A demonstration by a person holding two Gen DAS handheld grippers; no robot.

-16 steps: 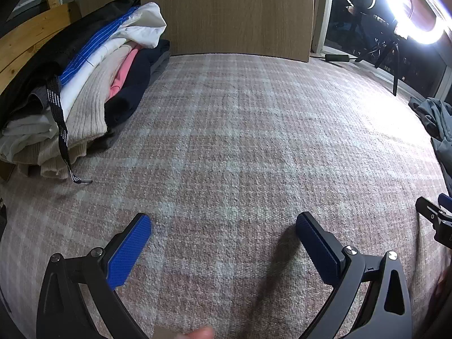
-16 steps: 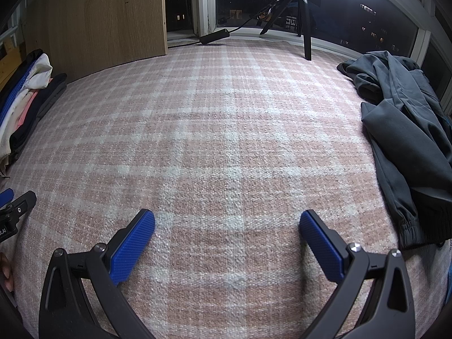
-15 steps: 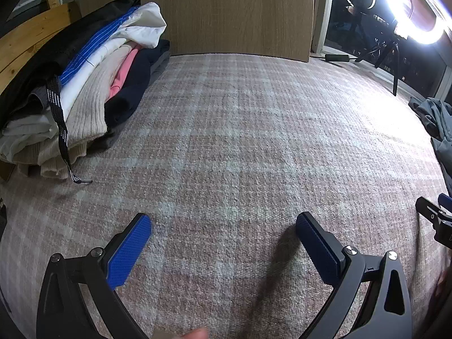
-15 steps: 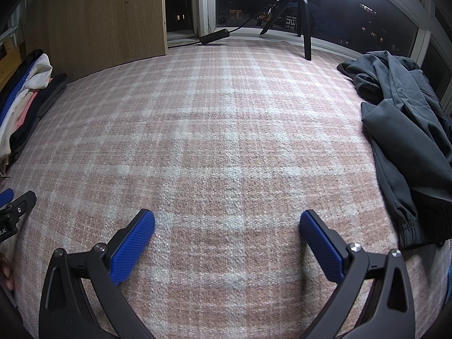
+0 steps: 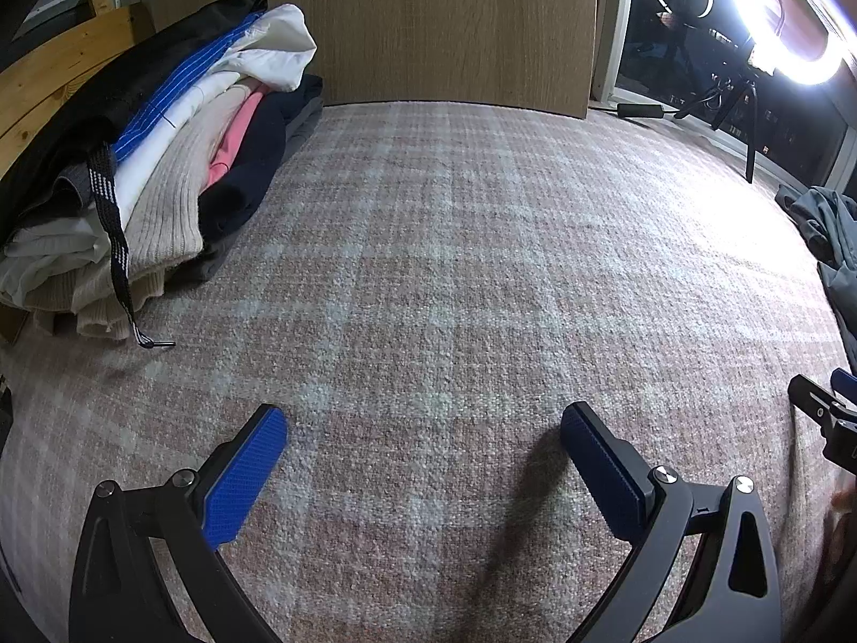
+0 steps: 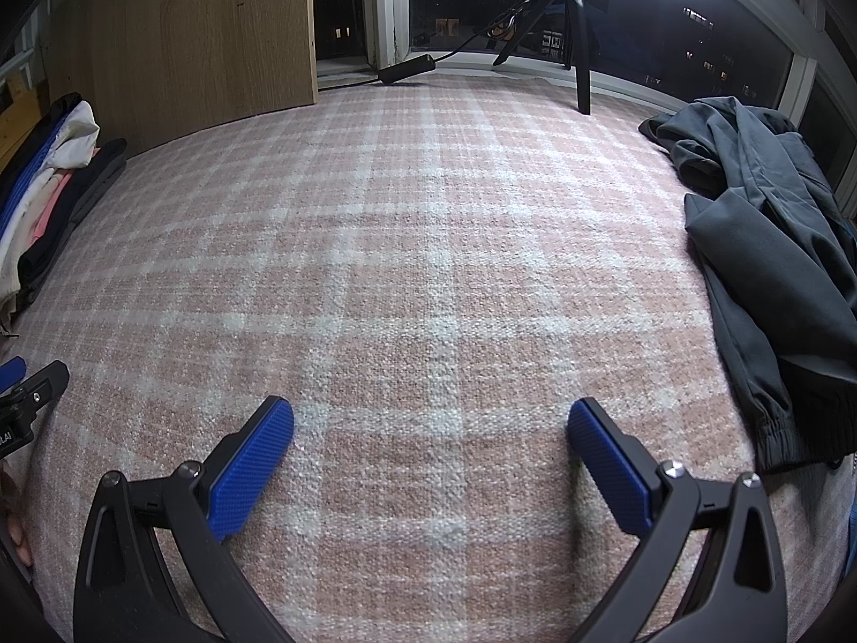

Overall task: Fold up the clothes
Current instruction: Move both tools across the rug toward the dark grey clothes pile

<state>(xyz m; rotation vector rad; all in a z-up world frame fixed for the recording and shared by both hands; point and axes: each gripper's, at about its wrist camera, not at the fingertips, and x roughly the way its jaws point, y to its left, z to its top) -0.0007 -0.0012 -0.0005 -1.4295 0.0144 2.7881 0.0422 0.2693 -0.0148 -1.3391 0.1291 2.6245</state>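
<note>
A crumpled dark grey jacket lies unfolded on the pink plaid blanket at the right; its edge shows at the right of the left wrist view as the grey jacket. A stack of folded clothes leans at the far left, seen from the other side as the folded stack. My left gripper hangs wide open over bare blanket, nothing between its blue pads. My right gripper is also wide open over bare blanket, left of the jacket.
A wooden panel stands behind the blanket. A ring light on a tripod glares at the back right by dark windows. A black strap dangles from the stack. A wooden frame backs the pile.
</note>
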